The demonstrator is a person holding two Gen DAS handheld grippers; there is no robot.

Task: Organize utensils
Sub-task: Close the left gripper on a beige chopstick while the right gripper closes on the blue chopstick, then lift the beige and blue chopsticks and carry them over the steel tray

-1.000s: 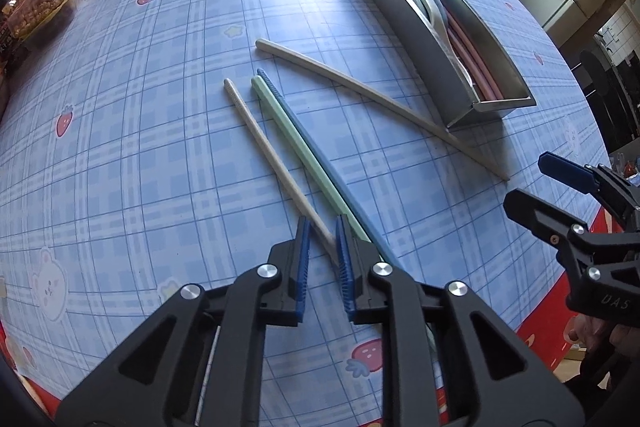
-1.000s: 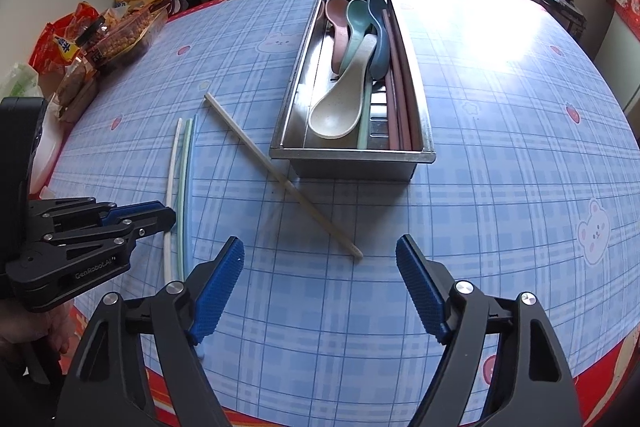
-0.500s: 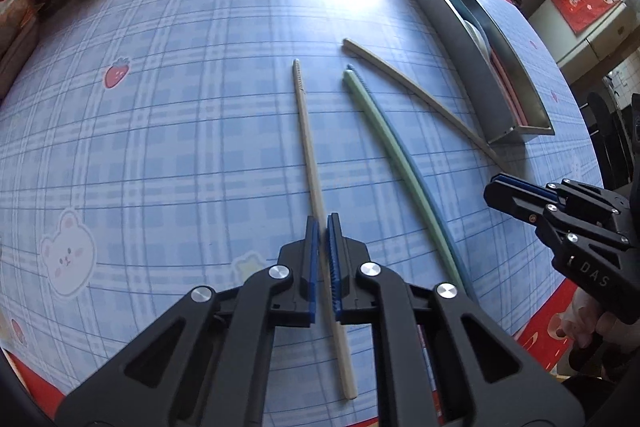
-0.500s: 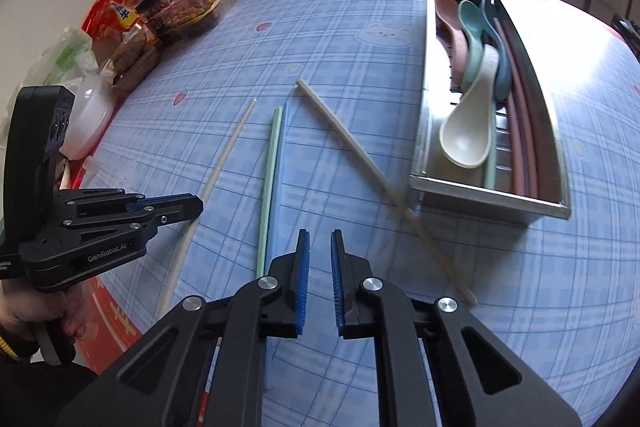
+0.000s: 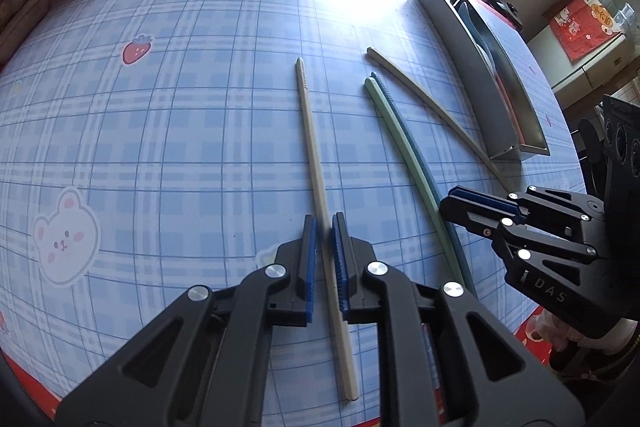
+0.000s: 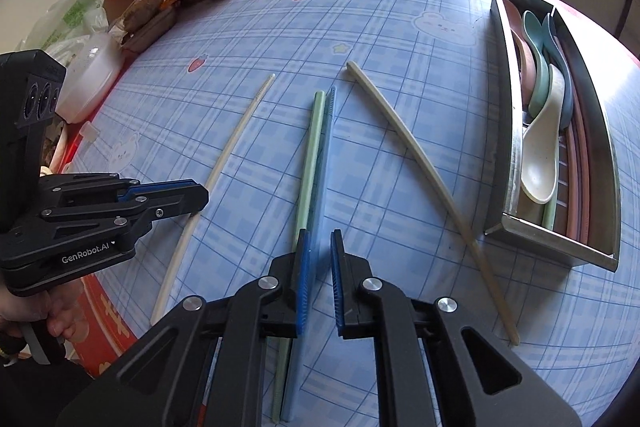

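Steeply angled down over the blue checked tablecloth (image 5: 180, 107): left gripper (image 5: 325, 227) clamped on a cream chopstick (image 5: 310, 147). Alongside, right gripper (image 6: 319, 247) pinched onto the blue chopstick (image 6: 326, 155) beside a green one (image 6: 312, 155).

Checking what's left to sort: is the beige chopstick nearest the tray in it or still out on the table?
Out. The beige chopstick lies on the tablecloth beside the metal tray.

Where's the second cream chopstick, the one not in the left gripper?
In the right wrist view, the cream chopstick lies diagonally between the green-and-blue pair and the metal tray.
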